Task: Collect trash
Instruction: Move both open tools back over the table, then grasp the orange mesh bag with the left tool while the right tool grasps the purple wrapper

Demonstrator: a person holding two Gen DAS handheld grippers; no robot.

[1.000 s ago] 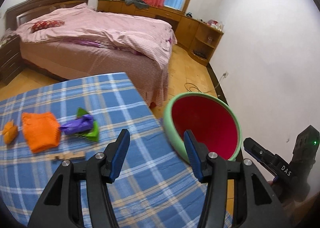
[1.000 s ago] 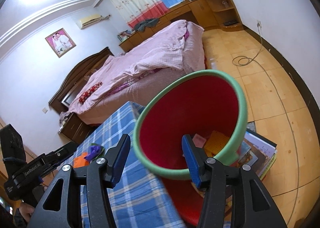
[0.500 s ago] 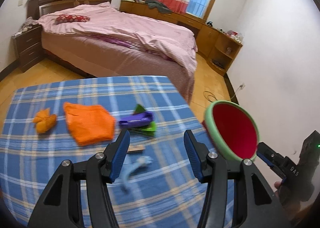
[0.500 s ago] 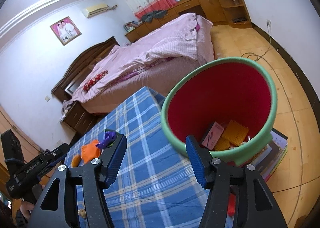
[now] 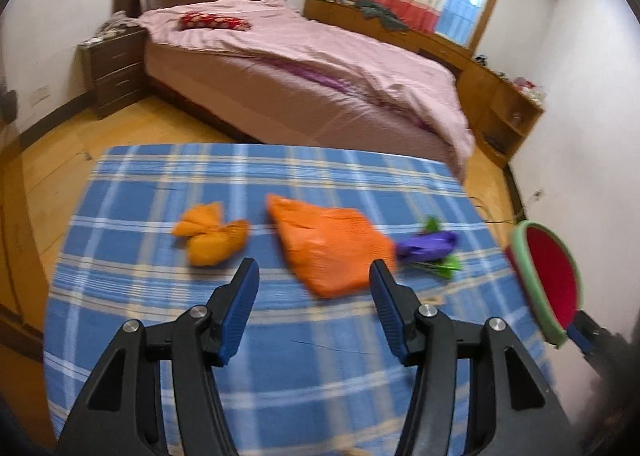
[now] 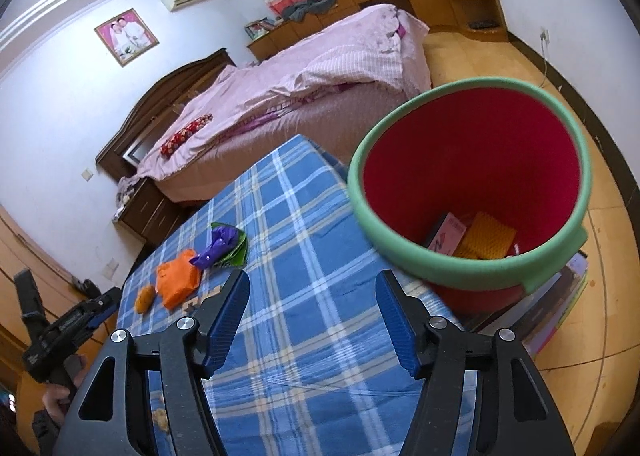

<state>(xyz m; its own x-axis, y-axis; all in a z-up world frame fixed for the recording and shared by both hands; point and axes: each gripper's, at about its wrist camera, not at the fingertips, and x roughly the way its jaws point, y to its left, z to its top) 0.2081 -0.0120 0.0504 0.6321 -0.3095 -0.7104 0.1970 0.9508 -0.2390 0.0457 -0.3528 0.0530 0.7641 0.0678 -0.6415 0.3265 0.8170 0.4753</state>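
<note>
Orange wrapper (image 5: pixel 332 248) lies just ahead of the empty left gripper (image 5: pixel 314 288), jaws opening, right gripper (image 6: pixel 314 310) farther off.

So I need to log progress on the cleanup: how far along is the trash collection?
Partly done: the red bin already holds some scraps. In hand: nothing; the left gripper and right gripper are both opening with nothing between the jaws. Left on the plaid table: the orange bag, orange wad and purple wrapper.
</note>
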